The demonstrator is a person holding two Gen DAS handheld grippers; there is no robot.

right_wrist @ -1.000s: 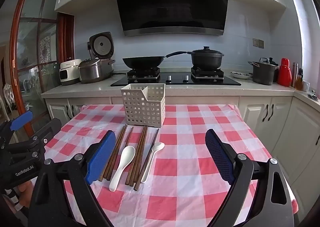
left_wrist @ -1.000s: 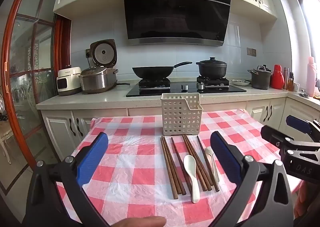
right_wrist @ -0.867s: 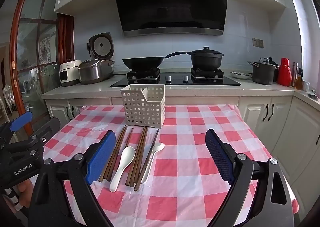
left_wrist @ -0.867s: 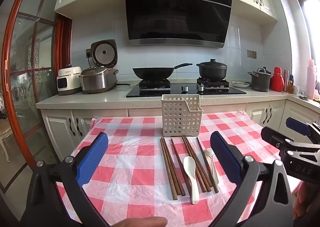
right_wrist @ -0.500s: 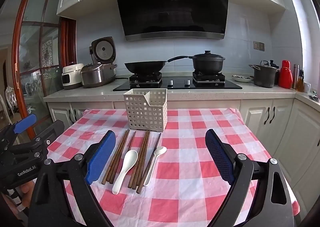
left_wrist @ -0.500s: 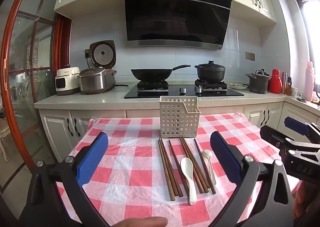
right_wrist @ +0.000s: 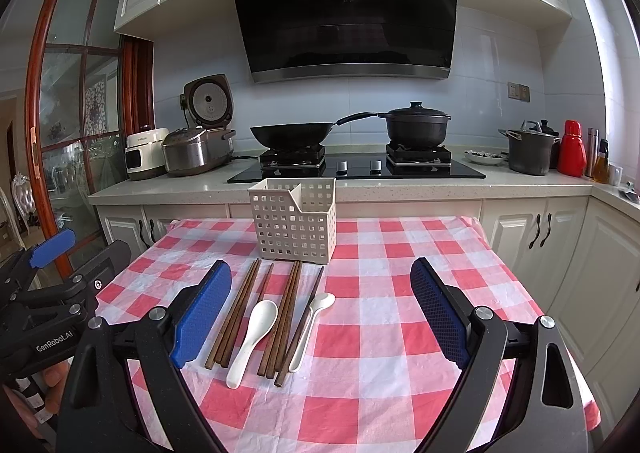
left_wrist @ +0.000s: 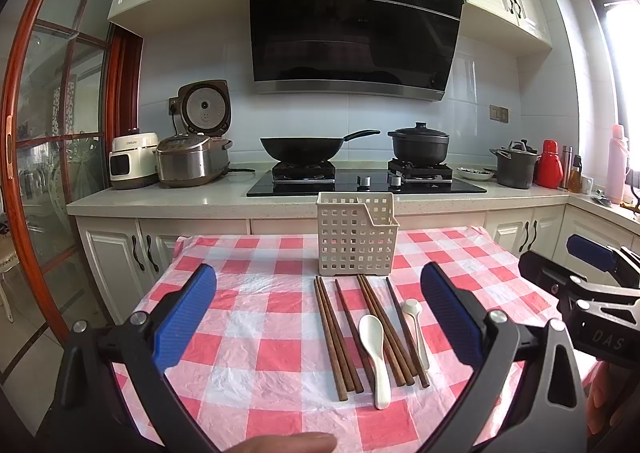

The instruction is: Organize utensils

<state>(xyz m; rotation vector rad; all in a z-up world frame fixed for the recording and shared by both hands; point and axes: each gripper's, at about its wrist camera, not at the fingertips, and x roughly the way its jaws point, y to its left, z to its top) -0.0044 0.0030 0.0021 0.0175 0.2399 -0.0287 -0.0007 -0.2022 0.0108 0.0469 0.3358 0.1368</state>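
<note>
A white perforated utensil basket [left_wrist: 357,234] [right_wrist: 294,220] stands on the red-and-white checked table. In front of it lie several brown chopsticks [left_wrist: 335,336] [right_wrist: 237,311] and two white spoons, a larger one [left_wrist: 375,354] [right_wrist: 253,335] and a smaller one [left_wrist: 416,323] [right_wrist: 312,325]. My left gripper [left_wrist: 318,311] is open and empty, held above the near side of the table, left of the utensils. My right gripper [right_wrist: 320,307] is open and empty, above the near side with the utensils by its left finger.
The table [left_wrist: 256,317] [right_wrist: 400,293] has a wrinkled plastic cloth. Behind it is a counter with a stove, a wok [left_wrist: 302,147], a black pot [left_wrist: 419,143], rice cookers [left_wrist: 192,161] and a red flask [left_wrist: 549,164]. A glass door stands at the left.
Both grippers have drifted slightly; the left view has shifted a little so the utensils sit a bit further left. Both stay open. Nothing on the table has moved.
</note>
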